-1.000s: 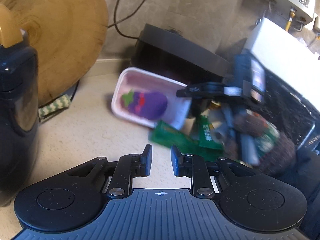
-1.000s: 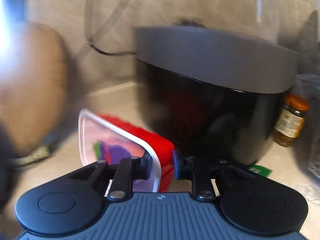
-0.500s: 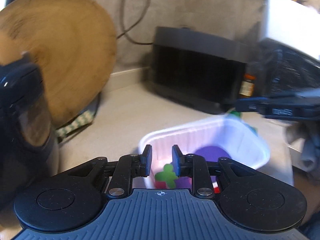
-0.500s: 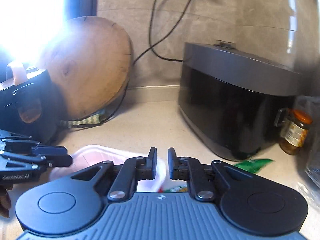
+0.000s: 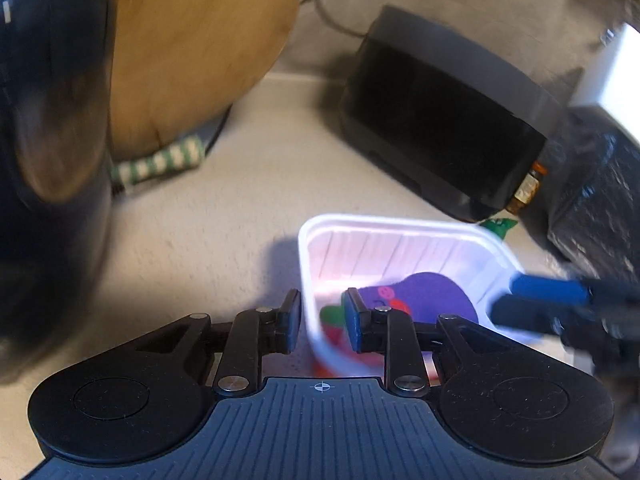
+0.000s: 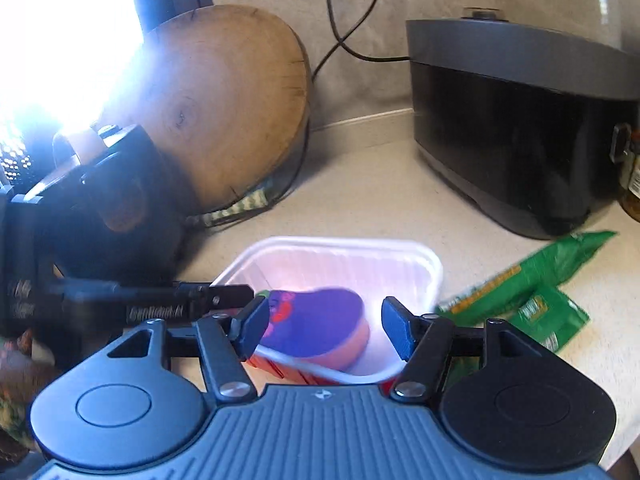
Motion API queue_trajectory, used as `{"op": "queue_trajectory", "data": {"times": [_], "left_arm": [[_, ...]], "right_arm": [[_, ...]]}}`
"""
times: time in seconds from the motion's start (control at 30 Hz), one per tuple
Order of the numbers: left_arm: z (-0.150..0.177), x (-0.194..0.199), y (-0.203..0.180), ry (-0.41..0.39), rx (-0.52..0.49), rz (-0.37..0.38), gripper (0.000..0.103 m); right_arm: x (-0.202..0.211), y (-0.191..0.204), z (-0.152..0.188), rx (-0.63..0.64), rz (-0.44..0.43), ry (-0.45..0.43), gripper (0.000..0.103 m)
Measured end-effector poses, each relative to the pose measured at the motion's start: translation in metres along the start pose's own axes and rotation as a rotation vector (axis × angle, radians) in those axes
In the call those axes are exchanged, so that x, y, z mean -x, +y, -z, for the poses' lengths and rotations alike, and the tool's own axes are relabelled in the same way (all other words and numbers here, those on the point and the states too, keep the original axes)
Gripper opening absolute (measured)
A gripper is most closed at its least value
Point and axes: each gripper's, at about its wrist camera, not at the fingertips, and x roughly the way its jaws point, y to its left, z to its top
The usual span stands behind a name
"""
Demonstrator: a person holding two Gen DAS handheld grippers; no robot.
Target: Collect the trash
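Observation:
A white plastic tray [image 5: 400,236] with a red outside holds a purple eggplant-shaped piece [image 5: 432,300]. My left gripper [image 5: 320,320] straddles the tray's left rim, one finger outside and one inside, with a narrow gap; the rim sits between them. The tray [image 6: 340,260] and the purple piece [image 6: 320,320] also show in the right wrist view. My right gripper [image 6: 326,328] is open over the tray's near side, holding nothing. Green snack wrappers [image 6: 524,288] lie on the counter to the tray's right.
A black appliance [image 6: 520,120] stands at the back right with a jar [image 6: 632,184] beside it. A round wooden board [image 6: 224,100] leans on the wall at the left. A dark kettle-like object [image 5: 48,160] is at the near left. A black bag [image 5: 592,200] sits at the right.
My right gripper has opened wide and let go of the tray. My left gripper now has the tray's left rim between its fingers. The tray sits flat on the counter.

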Motion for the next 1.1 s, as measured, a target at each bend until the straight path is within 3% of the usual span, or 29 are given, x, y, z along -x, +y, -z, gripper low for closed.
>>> {"op": "queue_trajectory", "data": {"times": [0.17, 0.27, 0.33, 0.4, 0.5, 0.63, 0.7, 0.8, 0.87, 1.0, 1.1], "left_arm": [[-0.007, -0.008, -0.002, -0.017, 0.003, 0.028, 0.023], [-0.011, -0.004, -0.007, -0.038, 0.011, 0.107, 0.020], [-0.015, 0.009, -0.016, -0.086, -0.007, 0.155, 0.019], [-0.020, 0.025, -0.035, -0.127, -0.075, 0.173, 0.020], [-0.025, 0.052, -0.068, -0.211, -0.192, 0.141, 0.022], [-0.029, 0.071, -0.101, -0.234, -0.267, 0.206, 0.018], [-0.023, 0.072, -0.119, -0.234, -0.341, 0.201, 0.019], [-0.008, 0.074, -0.142, -0.265, -0.477, 0.127, 0.020], [0.002, 0.073, -0.150, -0.274, -0.541, 0.069, 0.020], [0.013, 0.056, -0.160, -0.251, -0.598, 0.019, 0.020], [0.016, 0.052, -0.158, -0.240, -0.574, 0.071, 0.020]], "right_arm": [[0.043, -0.020, 0.011, -0.049, 0.080, -0.152, 0.060], [0.045, -0.039, 0.014, -0.089, 0.129, -0.125, 0.060], [0.040, -0.051, 0.023, -0.134, 0.105, -0.094, 0.060], [0.030, -0.061, 0.034, -0.187, 0.041, -0.061, 0.053], [0.011, -0.069, 0.047, -0.274, -0.033, -0.044, 0.053], [-0.011, -0.073, 0.061, -0.305, -0.079, -0.046, 0.049], [-0.017, -0.070, 0.065, -0.278, -0.053, -0.059, 0.049], [-0.011, -0.070, 0.070, -0.234, 0.000, -0.086, 0.055], [-0.004, -0.072, 0.071, -0.213, 0.029, -0.113, 0.064], [0.014, -0.085, 0.075, -0.204, 0.083, -0.172, 0.070], [0.022, -0.089, 0.080, -0.179, 0.132, -0.200, 0.073]]}}
